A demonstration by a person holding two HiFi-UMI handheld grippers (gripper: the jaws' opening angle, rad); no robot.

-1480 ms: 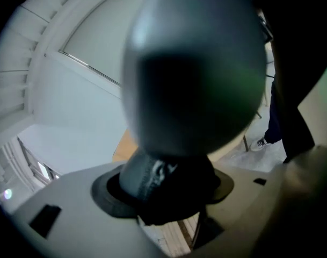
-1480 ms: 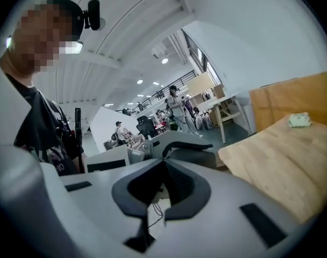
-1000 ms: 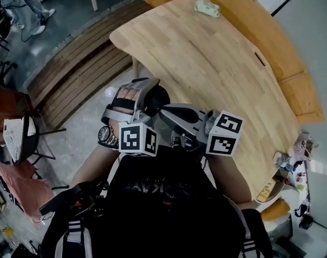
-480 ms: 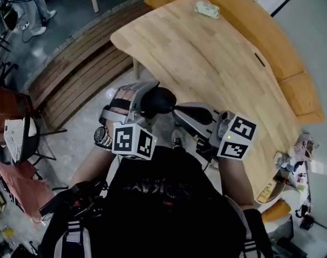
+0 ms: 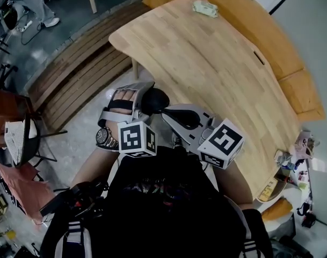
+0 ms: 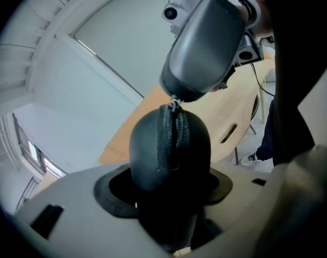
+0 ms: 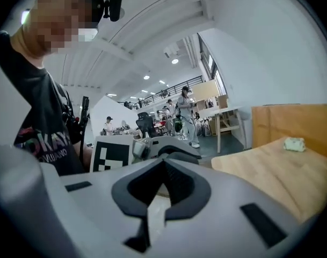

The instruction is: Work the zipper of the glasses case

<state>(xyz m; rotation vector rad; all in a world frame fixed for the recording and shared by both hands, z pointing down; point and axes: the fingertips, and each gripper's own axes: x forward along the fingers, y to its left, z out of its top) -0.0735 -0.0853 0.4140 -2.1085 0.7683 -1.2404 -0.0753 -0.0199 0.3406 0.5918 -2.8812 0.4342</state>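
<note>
Close in at the chest: left gripper (image 6: 166, 190) is clamped round the middle of the case (image 6: 168, 144). The case's rounded end pokes out past the jaws, with the zipper (image 6: 174, 136) running up over that end. Right gripper (image 7: 163, 163) meets the case from above, jaws pressed together. Its nose sits right on the pull (image 6: 175, 102) at the top of the zipper, so I read it as pinching the pull. Its own view shows only the jaws meeting, not the metal between them. The case hangs in the air with nothing under it but the floor (image 5: 80, 122). The table (image 5: 206, 52) lies beyond the case, apart from it, and a pale lump (image 5: 205, 7) sits at its far end, farther again. Zipper teeth on the visible end look closed, so much of the travel seems to lie ahead.

Risks, as I judge them:
- The pull is tiny and the bite shallow, so a tug off the zipper's line likely slips the jaws off it.
- The zipper bends round the case's end, so a straight haul there may bind the slider or snag the lining.
- A hard tug against one clamp at the middle may twist the case in the left jaws or drag it out. It would then drop to the floor, not the table.
- The two grippers sit nose to nose at the case, and crowding could knock the pull aside.
</note>
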